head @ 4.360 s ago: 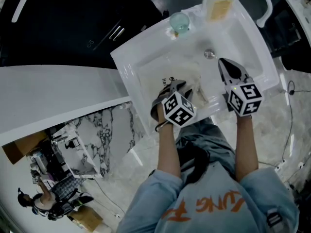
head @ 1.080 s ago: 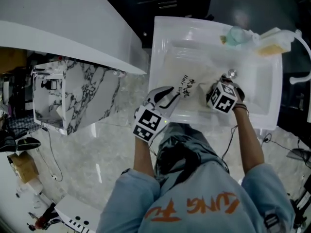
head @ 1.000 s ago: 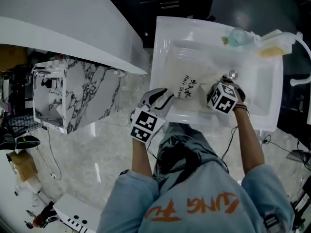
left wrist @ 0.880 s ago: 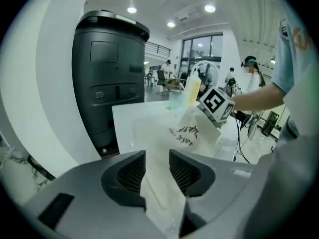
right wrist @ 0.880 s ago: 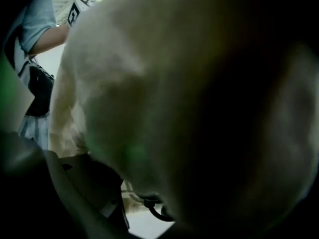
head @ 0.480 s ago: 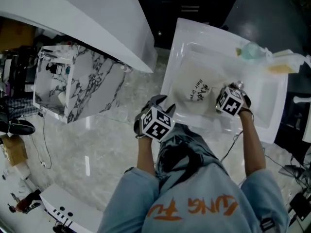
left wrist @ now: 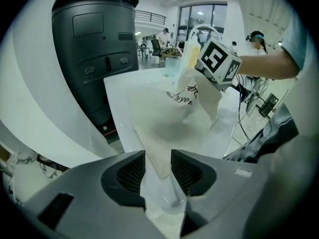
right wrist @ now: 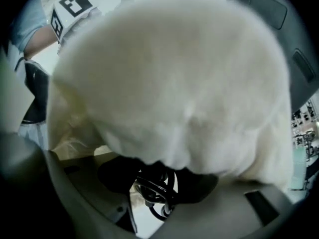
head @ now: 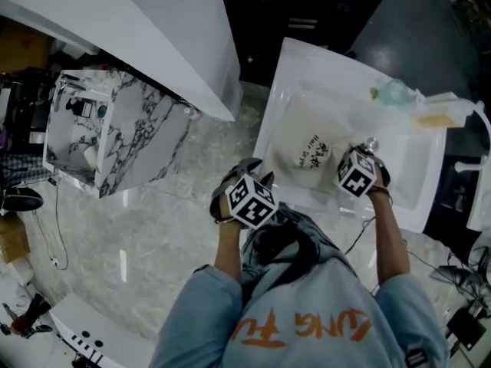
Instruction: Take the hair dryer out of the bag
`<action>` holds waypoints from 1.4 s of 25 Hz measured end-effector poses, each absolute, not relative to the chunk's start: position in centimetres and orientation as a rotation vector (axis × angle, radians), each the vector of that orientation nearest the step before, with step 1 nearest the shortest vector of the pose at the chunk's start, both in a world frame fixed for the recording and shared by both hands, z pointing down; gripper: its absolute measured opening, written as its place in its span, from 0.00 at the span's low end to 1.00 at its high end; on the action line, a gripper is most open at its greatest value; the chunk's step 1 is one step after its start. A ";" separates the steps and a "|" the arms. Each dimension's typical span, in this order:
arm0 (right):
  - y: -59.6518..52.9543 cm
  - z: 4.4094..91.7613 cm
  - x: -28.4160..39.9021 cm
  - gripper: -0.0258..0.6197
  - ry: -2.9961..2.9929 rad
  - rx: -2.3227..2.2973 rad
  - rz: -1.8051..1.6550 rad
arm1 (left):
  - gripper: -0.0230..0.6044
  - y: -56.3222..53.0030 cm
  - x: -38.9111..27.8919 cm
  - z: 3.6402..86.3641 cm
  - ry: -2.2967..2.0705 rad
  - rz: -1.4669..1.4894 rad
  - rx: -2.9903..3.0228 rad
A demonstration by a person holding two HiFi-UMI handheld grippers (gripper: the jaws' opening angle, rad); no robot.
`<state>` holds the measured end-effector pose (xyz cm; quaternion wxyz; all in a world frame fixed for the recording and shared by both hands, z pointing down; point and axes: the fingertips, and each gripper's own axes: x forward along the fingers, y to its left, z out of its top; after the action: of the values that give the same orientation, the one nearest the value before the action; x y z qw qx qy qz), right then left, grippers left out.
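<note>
A cream cloth bag [head: 305,146] with black print lies in the white sink [head: 268,133]. My left gripper [head: 247,170] hovers at the sink's front left rim. In the left gripper view the bag [left wrist: 167,116] stretches ahead and one corner of it lies loose between the left gripper [left wrist: 158,169] pads. Those jaws have just swung wide and come in slightly. My right gripper points steeply down into the bag's right end, under its marker cube [head: 357,176]. The bag [right wrist: 174,68] fills the right gripper view. The right gripper [right wrist: 157,189] jaws have just been closing on a coiled black cord [right wrist: 155,199].
A teal cup [head: 393,92] and a yellowish bottle [head: 439,115] stand at the sink's far side. A white counter [head: 165,33] and a marble-faced cabinet [head: 134,140] lie to the left. A tall black machine [left wrist: 94,49] rises beyond the sink, and people stand far back.
The left gripper has drawn back from the bag's printed side to the sink's front rim and sunk a little. The right gripper stays on the bag's right end. The head view has swung.
</note>
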<state>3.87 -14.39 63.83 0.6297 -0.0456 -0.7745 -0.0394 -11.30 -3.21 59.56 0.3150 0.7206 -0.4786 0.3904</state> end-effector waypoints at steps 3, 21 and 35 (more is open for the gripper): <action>-14.4 63.2 3.8 0.34 -1.787 -0.084 -0.131 | 0.29 -3.3 -11.1 59.8 -1.267 1.036 1.878; -15.4 61.4 6.5 0.33 -1.841 0.074 -0.112 | 0.05 -6.3 -11.8 59.9 -1.337 1.221 1.943; -16.3 58.7 10.3 0.32 -1.865 0.203 -0.090 | 0.05 -11.3 -14.7 58.5 -1.491 1.055 1.989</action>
<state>10.26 -16.27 58.67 0.5905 0.0873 -0.8014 -0.0389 -14.72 -11.31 58.47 0.2186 0.7188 -0.5388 0.3811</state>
